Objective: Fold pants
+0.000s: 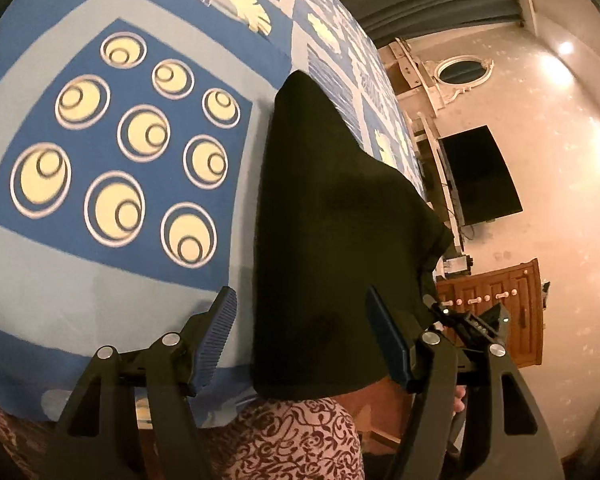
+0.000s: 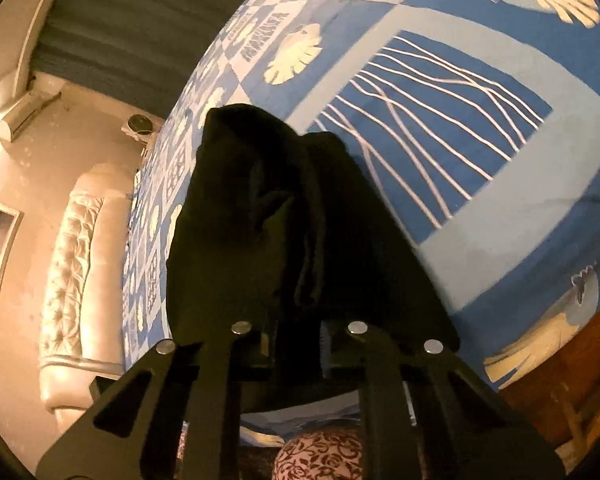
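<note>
The black pants (image 1: pixel 340 208) lie lengthwise on the blue patterned bedspread (image 1: pixel 60 280), near its edge. My left gripper (image 1: pixel 304 336) is open, its blue ribbed fingers (image 1: pixel 216 336) spread either side of the pants' near end, without a hold on it. In the right wrist view the pants (image 2: pixel 284 216) hang bunched in front of the camera over the bedspread (image 2: pixel 500 220). My right gripper (image 2: pixel 300 344) is shut on the near end of the pants, the fingers hidden in the black cloth.
A person's patterned clothing (image 1: pixel 292 440) shows below the grippers. Beyond the bed are a dark TV (image 1: pixel 480 176) and a wooden dresser (image 1: pixel 500 304) in the left wrist view, and a tufted headboard (image 2: pixel 76 280) in the right wrist view.
</note>
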Motion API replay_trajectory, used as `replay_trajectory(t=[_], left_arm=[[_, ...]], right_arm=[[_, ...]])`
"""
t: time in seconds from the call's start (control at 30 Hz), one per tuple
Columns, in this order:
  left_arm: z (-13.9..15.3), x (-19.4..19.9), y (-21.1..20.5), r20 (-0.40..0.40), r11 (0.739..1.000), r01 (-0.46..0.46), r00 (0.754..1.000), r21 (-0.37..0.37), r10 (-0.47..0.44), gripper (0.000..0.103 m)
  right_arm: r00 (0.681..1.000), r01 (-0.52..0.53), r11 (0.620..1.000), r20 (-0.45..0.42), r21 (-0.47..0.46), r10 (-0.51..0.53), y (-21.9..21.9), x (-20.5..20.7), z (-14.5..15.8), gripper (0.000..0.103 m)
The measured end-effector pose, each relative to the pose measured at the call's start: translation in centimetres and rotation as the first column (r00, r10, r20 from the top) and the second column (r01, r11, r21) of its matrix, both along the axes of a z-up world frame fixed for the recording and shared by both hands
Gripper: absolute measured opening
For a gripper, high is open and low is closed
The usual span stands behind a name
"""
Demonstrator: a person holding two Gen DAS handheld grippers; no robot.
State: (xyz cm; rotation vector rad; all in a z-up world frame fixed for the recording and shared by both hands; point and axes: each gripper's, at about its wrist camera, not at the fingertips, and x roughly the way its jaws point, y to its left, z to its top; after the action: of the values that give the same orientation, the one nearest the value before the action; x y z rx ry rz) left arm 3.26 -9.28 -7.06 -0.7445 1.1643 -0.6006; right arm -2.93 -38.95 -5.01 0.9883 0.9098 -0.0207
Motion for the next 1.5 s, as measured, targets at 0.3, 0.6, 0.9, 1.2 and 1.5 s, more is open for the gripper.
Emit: replay_trajectory(t=[0.3, 0.6, 0.9, 1.2, 1.5], left_arm=[[-1.4, 0.5, 0.6, -0.059, 0.996, -0.031, 0.998, -0.084, 0.026, 0.072], [-2.0, 1.0, -1.0, -0.072, 0.992, -0.009, 0.997, -0.124, 0.000, 0.075], [-2.3, 2.1, -1.8, -0.064, 0.987, -0.014, 0.998, -0.161, 0.004, 0.073], [-2.1, 1.8, -2.0, -0.069, 1.000, -0.010, 0.998, -0.025, 0.008, 0.035], [-1.1, 2.1, -1.1, -0.039, 0.997, -0.046, 0.998, 0.063, 0.049, 0.033]], right_arm=[[0.999, -0.025, 0.998, 0.026, -0.052, 0.027, -1.8, -1.3, 1.7, 0.074], [0.996, -0.083, 0.991, 0.021, 0.102, 0.081, -3.2, 0.2, -2.8, 0.082], [0.980, -0.185, 0.976, 0.092, 0.112, 0.175, -2.2, 1.1, -3.9, 0.069], [0.981, -0.182, 0.975, 0.091, 0.127, 0.171, -1.7, 0.8, -4.2, 0.041], [0.975, -0.211, 0.970, 0.096, 0.120, 0.200, 0.5, 1.8, -3.3, 0.039]])
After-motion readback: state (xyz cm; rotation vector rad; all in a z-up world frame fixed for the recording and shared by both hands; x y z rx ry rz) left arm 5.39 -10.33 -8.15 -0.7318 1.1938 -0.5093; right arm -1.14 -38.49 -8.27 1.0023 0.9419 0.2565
